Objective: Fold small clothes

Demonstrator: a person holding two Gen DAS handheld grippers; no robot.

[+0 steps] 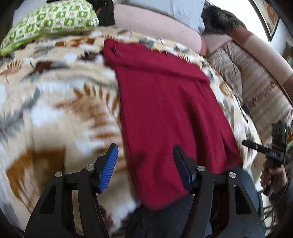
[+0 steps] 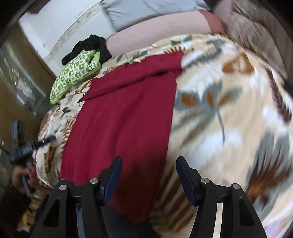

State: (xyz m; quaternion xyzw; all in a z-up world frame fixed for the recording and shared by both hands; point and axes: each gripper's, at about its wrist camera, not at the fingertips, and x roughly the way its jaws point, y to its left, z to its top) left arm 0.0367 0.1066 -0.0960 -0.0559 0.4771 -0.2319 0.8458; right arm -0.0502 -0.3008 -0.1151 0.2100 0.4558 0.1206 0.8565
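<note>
A dark red garment (image 1: 164,102) lies as a long strip on a leaf-patterned blanket (image 1: 55,102), its far end folded over. It also shows in the right wrist view (image 2: 124,117). My left gripper (image 1: 145,155) is open and empty, above the garment's near left edge. My right gripper (image 2: 149,168) is open and empty, above the garment's near right edge. The other hand-held gripper shows at the right edge of the left wrist view (image 1: 272,148) and at the left edge of the right wrist view (image 2: 23,146).
A green patterned pillow (image 1: 49,22) lies at the far left of the bed, with black clothing (image 2: 89,47) behind it. A pink cushion (image 1: 155,23) and a grey pillow (image 2: 146,11) sit at the back. A brown striped blanket (image 1: 256,80) is at the right.
</note>
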